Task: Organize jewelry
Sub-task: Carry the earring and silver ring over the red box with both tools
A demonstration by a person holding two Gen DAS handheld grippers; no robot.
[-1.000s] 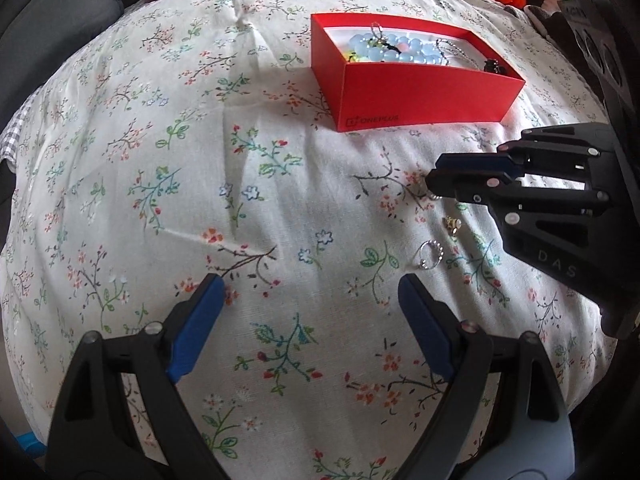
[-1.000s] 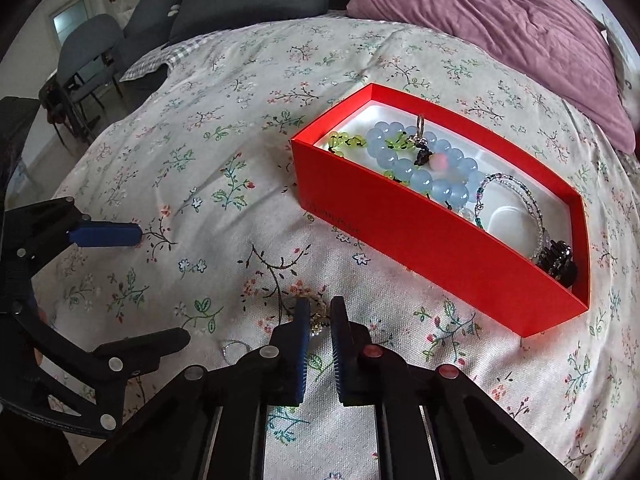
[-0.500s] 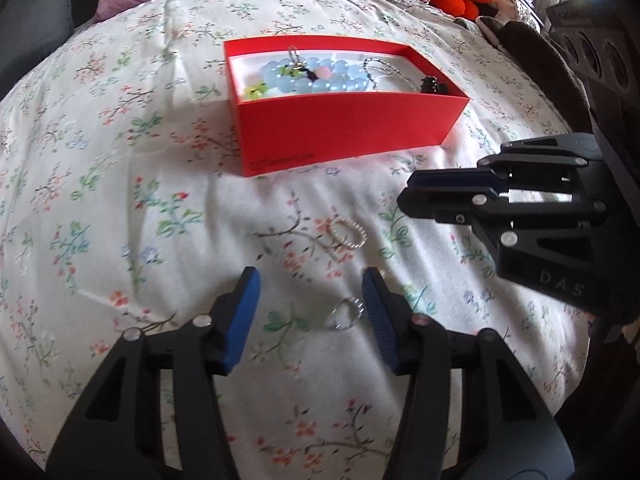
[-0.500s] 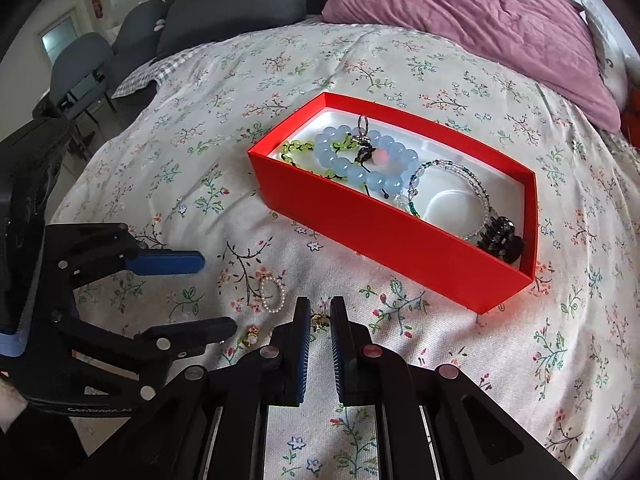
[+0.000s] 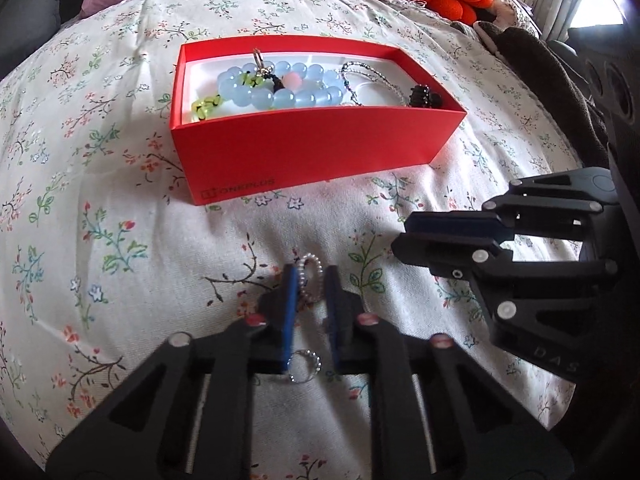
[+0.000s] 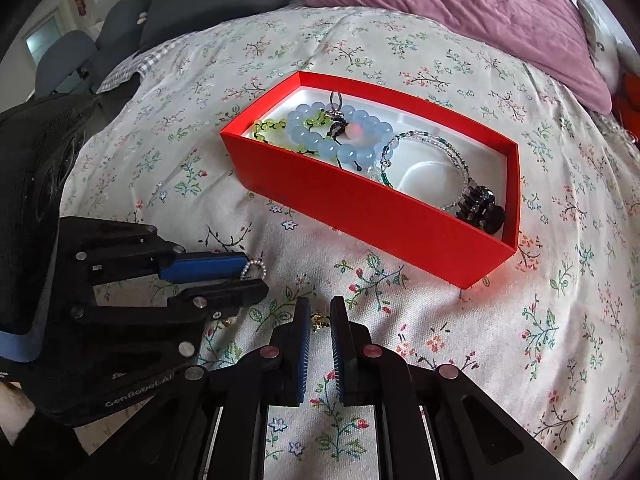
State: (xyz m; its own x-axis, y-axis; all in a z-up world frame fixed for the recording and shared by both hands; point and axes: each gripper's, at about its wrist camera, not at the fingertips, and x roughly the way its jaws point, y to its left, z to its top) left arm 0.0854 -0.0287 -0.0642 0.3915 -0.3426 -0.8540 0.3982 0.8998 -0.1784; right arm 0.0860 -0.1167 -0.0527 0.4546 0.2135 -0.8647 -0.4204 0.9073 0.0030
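**Mia:** What did the left camera see?

**Tom:** The red box (image 5: 312, 148) sat on the flowery bed cover (image 5: 120, 160). A blue bead bracelet (image 5: 280, 96) and other jewelry lay inside the box. The left gripper (image 5: 310, 276) was in front of the box, on the near side. Its jaws were closing, with a little bead ring (image 5: 308, 258) between the tips. The pads looked like they were squeezing its sides.

**Mia:** Was anything else there?

**Tom:** Yes. A silver ring (image 5: 304, 366) lay on the cover farther from the box than the bead ring. It was down between the same two fingers, but I could not tell if they touched it.

**Mia:** And the right camera?

**Tom:** The right gripper (image 6: 319, 312) was also on the near side of the box, just beside the left one. Its jaws were nearly together. A tiny gold piece (image 6: 319, 322) was pinched between the tips. It was too small for me to say what it was.

**Mia:** Could you see the bead ring from there?

**Tom:** Yes. It stuck out past the tips of the left gripper, toward the box but not touching it.
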